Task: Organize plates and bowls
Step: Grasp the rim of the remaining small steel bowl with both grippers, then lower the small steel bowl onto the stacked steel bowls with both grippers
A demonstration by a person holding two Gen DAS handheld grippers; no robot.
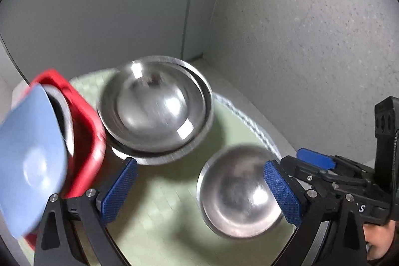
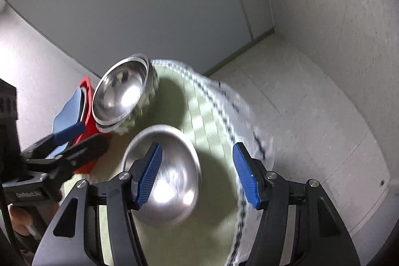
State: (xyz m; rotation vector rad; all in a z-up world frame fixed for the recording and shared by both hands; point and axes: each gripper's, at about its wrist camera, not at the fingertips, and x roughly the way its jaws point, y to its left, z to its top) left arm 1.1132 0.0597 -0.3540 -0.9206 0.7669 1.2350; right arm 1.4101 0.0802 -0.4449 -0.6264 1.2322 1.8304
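A small steel bowl [image 1: 239, 191] [image 2: 169, 178] sits alone on a pale green checked cloth [image 1: 162, 203] [image 2: 207, 126]. Behind it, stacked steel bowls [image 1: 154, 109] [image 2: 122, 94] rest nested together, leaning against a red rack [image 1: 87, 131] [image 2: 86, 116]. A blue plate [image 1: 27, 161] [image 2: 67, 109] stands in that rack. My left gripper [image 1: 199, 193] is open and empty, its fingers either side of the space before the small bowl. My right gripper [image 2: 197, 175] is open and empty, jaws wide above the small bowl. The other gripper shows at each view's edge.
The cloth lies on a pale speckled counter [image 2: 311, 101] in a corner between a grey wall [image 1: 112, 4] and a speckled side wall [image 1: 299, 41]. The cloth's white edge with dark stitching [image 2: 224, 106] runs along the right.
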